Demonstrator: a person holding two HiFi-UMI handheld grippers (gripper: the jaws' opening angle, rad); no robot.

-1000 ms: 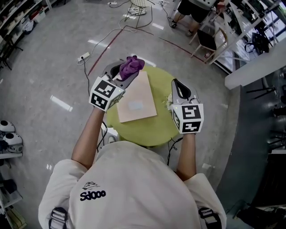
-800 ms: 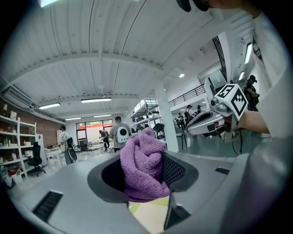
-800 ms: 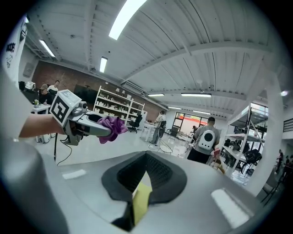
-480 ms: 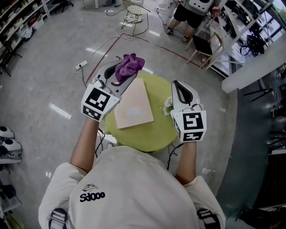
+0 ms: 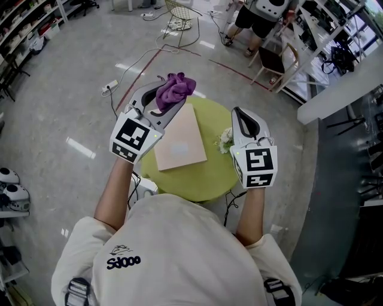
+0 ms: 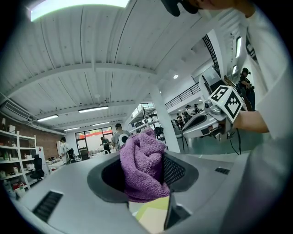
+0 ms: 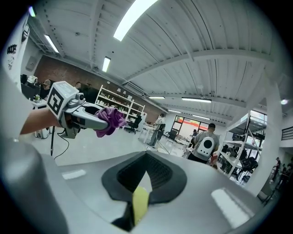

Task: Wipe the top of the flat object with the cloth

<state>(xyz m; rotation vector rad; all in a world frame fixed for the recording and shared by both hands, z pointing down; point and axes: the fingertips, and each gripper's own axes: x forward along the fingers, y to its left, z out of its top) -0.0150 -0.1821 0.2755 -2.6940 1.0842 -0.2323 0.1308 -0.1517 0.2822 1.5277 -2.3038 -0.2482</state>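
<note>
A purple cloth (image 5: pixel 175 88) is bunched between the jaws of my left gripper (image 5: pixel 170 98), which is shut on it. It hangs in the air by the far left corner of the flat beige board (image 5: pixel 179 140), apart from it. The board lies on a round green table (image 5: pixel 203 176). In the left gripper view the cloth (image 6: pixel 144 167) fills the jaw gap of the left gripper (image 6: pixel 147 176). My right gripper (image 5: pixel 239 115) hovers over the table's right side, shut and empty. In the right gripper view the right gripper (image 7: pixel 145 161) has its jaws together, and the cloth (image 7: pixel 111 119) shows far left.
A small bunch of white flowers (image 5: pixel 225 140) stands on the table between the board and the right gripper. Cables (image 5: pixel 143 57) run across the floor beyond. A wire chair (image 5: pixel 182 15), another chair (image 5: pixel 270 58) and a person (image 5: pixel 257 12) are farther off. A white counter (image 5: pixel 335 89) lies to the right.
The left gripper with the cloth has shifted slightly left and off the board's far corner. The right gripper has stayed almost where it was. The last half second shows hardly any motion.
</note>
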